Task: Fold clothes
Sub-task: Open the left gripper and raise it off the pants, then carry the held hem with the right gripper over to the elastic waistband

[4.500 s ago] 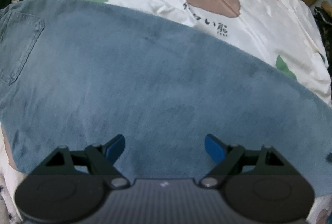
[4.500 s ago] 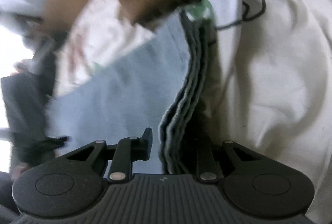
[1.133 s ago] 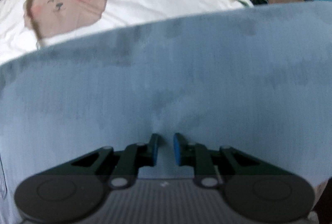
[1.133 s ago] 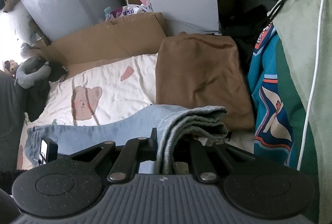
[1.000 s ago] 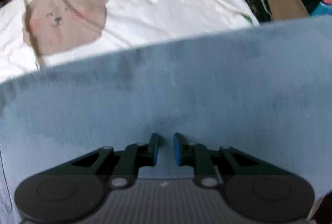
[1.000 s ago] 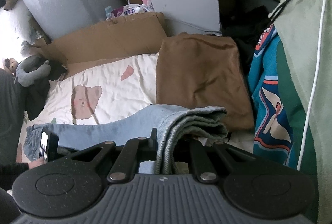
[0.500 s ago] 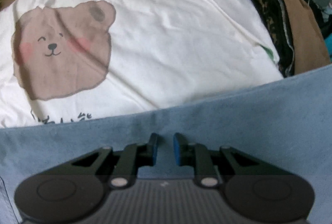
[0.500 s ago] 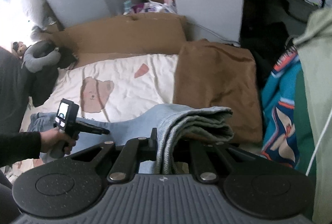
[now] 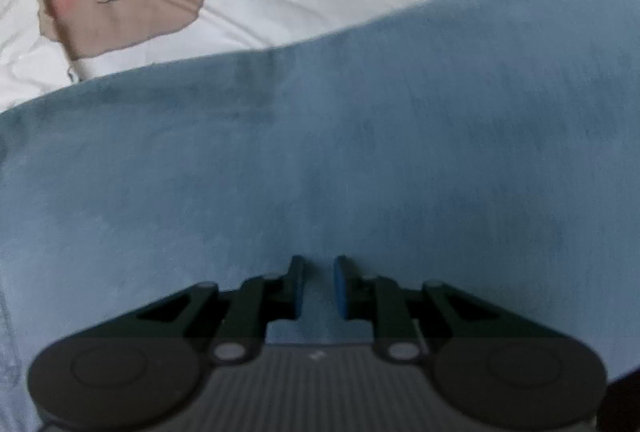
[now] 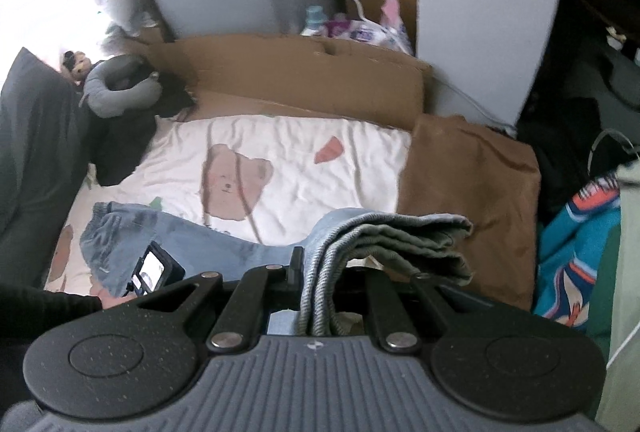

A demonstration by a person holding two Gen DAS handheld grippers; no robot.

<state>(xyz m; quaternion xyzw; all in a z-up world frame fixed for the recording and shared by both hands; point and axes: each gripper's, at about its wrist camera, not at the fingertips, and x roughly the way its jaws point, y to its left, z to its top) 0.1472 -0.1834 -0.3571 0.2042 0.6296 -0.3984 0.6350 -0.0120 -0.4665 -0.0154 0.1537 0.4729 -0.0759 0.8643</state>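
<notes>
While my left tongs are looking almost straight down, their camera is filling with nothing but blue denim, so only my right camera is showing me the jeans whole. There they are lying lengthwise across the white bear-print sheet, waistband and pocket resting at the left end, the legs running rightward and climbing off the bed toward me. My right tongs are clenching the stacked leg ends, whose grey-blue layers are drooping over the right finger, above the brown folded cloth. That view is also catching my left hand in a dark sleeve, low at the left beside the waistband end, plus the cardboard behind the bed. The left view is giving me the closer detail: the blue pads are standing nearly together with a thin strip of denim showing between them, and I am reading that as a pinch on a fold of the jeans, though the blur is hiding the actual contact. The upper edge of the denim is slanting up to the right there, with the bear print above it.
</notes>
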